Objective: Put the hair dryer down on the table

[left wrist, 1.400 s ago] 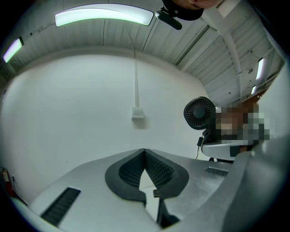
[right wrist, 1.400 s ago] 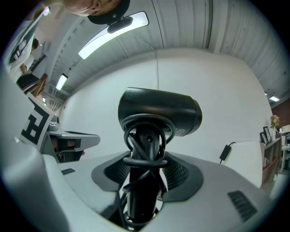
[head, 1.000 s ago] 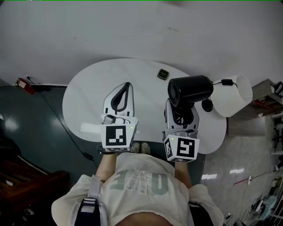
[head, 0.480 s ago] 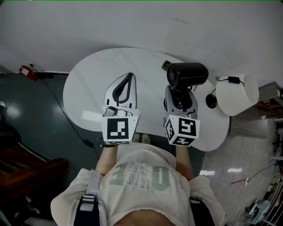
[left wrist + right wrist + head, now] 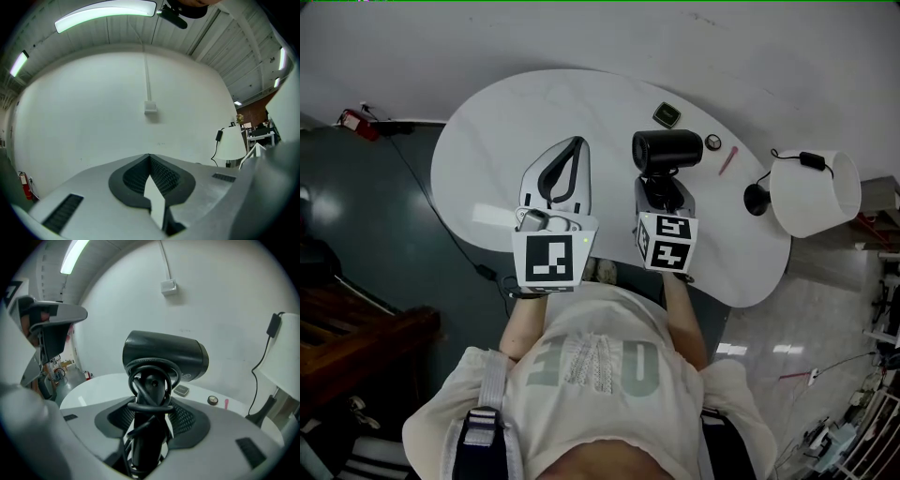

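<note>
1. Hair dryer (image 5: 667, 150): the unit is carried over the right half of the white table (image 5: 487, 141). The barrel lies crosswise ahead of the jaw tips and the handle runs back between the jaws. In the right gripper view the tabletop is seen behind and below the barrel. No contact with the surface is shown, so the dryer is judged not yet set down.
2. Right gripper (image 5: 664, 195): the jaws are clamped on the handle. The cord (image 5: 149, 394) is wound around the handle in loops and is caught in the same grip.
3. Left gripper (image 5: 573, 150): the jaws are closed tip to tip with nothing between them. The gripper is held level beside the right gripper, apart from the dryer, and is judged to have no part in this step.
4. Landing area: a dark square item (image 5: 667, 114), a round item (image 5: 712, 142) and a pink stick (image 5: 727, 161) lie on the table just beyond the dryer. A lamp (image 5: 814, 192) stands well to the right.
5. Progress: the dryer is positioned over the table, which is judged the larger part of the task.
6. Remaining: the dryer is to be lowered until it rests on the surface, the jaws are to be released, and the gripper is to be drawn clear of the cord loops.
</note>
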